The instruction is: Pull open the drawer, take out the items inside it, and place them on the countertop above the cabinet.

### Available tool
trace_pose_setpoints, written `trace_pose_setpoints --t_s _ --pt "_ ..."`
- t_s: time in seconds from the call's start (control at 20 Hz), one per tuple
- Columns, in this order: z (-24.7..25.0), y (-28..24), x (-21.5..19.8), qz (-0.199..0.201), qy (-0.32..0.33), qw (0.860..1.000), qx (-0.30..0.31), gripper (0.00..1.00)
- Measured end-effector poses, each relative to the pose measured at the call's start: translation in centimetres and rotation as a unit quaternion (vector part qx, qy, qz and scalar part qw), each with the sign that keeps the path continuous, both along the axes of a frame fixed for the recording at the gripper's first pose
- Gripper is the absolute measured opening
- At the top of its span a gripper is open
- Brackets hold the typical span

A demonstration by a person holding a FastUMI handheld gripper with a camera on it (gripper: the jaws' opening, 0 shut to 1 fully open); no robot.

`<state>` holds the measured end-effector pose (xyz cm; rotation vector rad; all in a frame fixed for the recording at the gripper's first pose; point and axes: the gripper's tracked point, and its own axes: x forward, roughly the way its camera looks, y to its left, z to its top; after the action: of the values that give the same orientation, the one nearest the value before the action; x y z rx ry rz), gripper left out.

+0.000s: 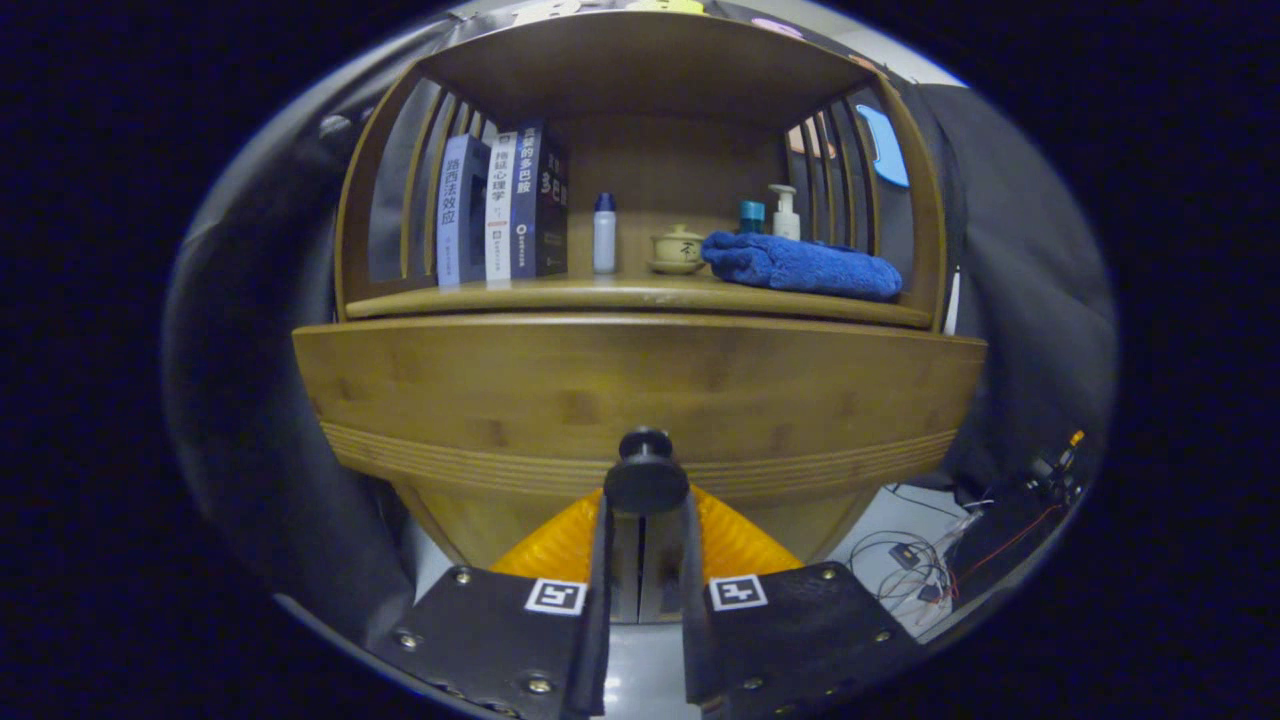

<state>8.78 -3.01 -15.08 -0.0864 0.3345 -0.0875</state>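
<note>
Our gripper (645,505) sits closest, its jaws nearly closed around the round black knob (645,478) at 12 o'clock, so we can pull. We think both fingers press it. Behind the knob is the wooden drawer (640,400), looking closed, so its items stay hidden. Farther up, the table (640,296) holds books (500,210) at 11 o'clock and a blue towel (800,265) at 1 o'clock.
</note>
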Motion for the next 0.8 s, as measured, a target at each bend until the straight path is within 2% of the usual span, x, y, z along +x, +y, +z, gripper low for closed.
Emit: trace_pose_setpoints --t_s 0.05,0.1,0.2,0.3,0.45,0.55,0.7,0.8 --pt "-0.3 -1.1 -2.3 -0.016 0.005 1.000 0.006 0.21" --pt "-0.5 -0.6 -2.3 -0.019 -0.028 0.998 0.052 0.11" --pt "1.5 -1.8 -2.8 -0.055 -0.105 0.990 0.076 0.11" --pt "4.9 -2.2 -3.1 -0.039 -0.138 0.985 0.096 0.11" --pt "5.7 -1.0 -2.2 -0.004 -0.138 0.987 0.087 0.12" --pt "5.3 0.0 -0.2 0.013 -0.130 0.989 0.075 0.42" --pt "4.5 0.9 3.1 0.018 -0.115 0.991 0.063 0.88" --pt "3.0 1.3 5.2 0.015 -0.084 0.993 0.083 0.70"
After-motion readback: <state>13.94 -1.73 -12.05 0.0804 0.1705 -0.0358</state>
